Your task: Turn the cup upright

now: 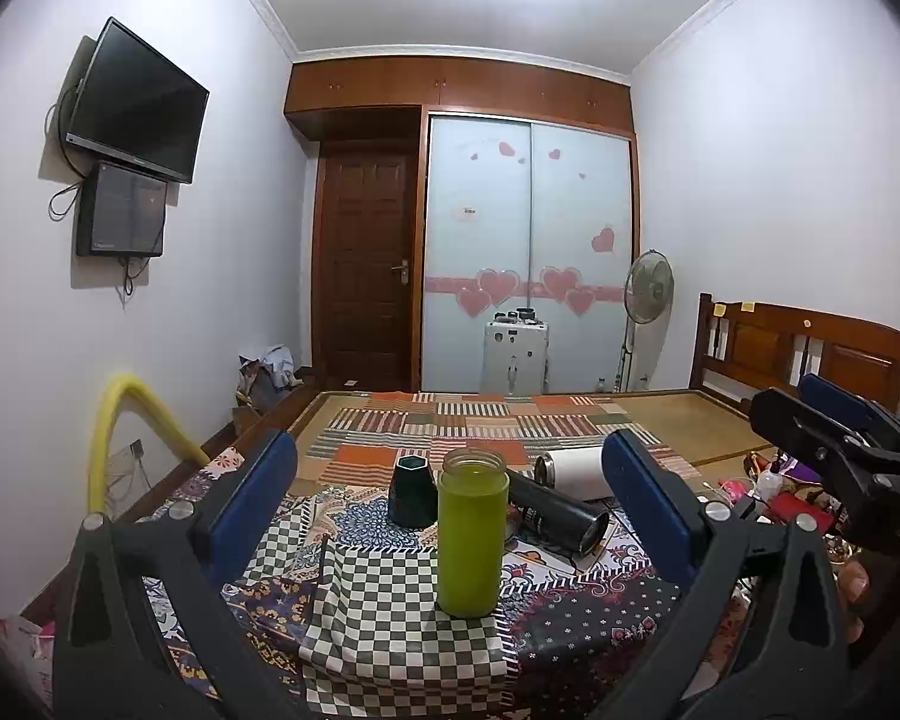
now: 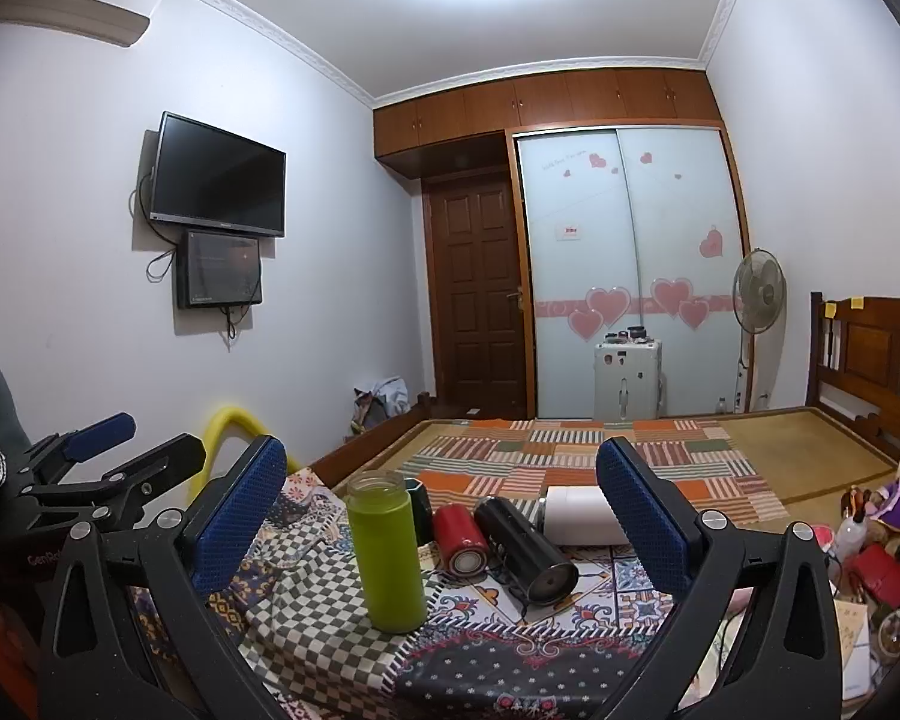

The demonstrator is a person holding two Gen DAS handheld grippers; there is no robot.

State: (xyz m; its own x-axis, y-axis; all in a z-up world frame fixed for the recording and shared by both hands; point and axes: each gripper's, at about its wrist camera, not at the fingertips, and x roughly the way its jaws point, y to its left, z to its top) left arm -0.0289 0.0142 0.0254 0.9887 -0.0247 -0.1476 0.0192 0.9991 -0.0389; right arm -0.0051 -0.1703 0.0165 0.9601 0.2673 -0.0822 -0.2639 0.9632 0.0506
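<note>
A green cup point(image 1: 471, 534) point(image 2: 385, 552) stands upright, mouth up, on the patterned cloth point(image 1: 390, 630). A black cup point(image 1: 561, 513) point(image 2: 525, 549), a white cup point(image 1: 573, 471) point(image 2: 579, 515) and a red cup point(image 2: 461, 537) lie on their sides behind it. A dark green cup point(image 1: 413, 491) stands behind the green one. My left gripper point(image 1: 450, 501) is open and empty, the green cup between and just beyond its fingers. My right gripper point(image 2: 441, 507) is open and empty, with the lying cups ahead. The right gripper also shows at the right of the left wrist view point(image 1: 834, 432).
The cloth covers a low table against a bed with a patchwork mat point(image 1: 480, 420). Toys and clutter point(image 2: 876, 528) lie at the right. A yellow tube point(image 1: 114, 432) arches at the left. A wardrobe, fan and suitcase stand far back.
</note>
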